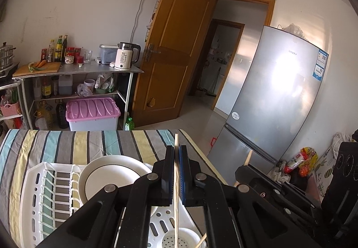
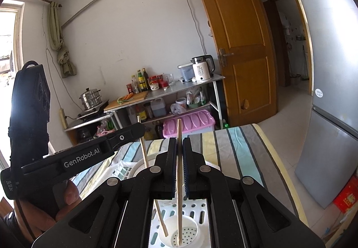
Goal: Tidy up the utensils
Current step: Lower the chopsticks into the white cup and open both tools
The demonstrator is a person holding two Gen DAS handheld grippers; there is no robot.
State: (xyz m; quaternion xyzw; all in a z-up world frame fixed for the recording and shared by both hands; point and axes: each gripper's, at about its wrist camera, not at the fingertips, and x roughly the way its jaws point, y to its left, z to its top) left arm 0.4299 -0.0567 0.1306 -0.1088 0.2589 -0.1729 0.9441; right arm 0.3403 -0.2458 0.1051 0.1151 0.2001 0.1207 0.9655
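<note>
A small kitchen room here: white walls, a wooden door standing open, a silver fridge on the right, and at the far left a steel shelf with bottles, a kettle and a cutting board. In the foreground sits the desk under a striped cloth, and on it a white rack with a white plate standing in its slots.

The left gripper has its jaws nearly closed, clamped on a chopstick that runs upright between the blue pads, its top poking above the fingertips and its lower end reaching down toward the white perforated cup at the rack's near corner.

Over on the right wrist view, the right gripper is doing the same: jaws narrow, pinching a second chopstick, upright, its lower tip down inside the cup. The left gripper's chopstick slants in beside it, its tip also in the cup. The left gripper's black body shows at the left, held by a hand.
</note>
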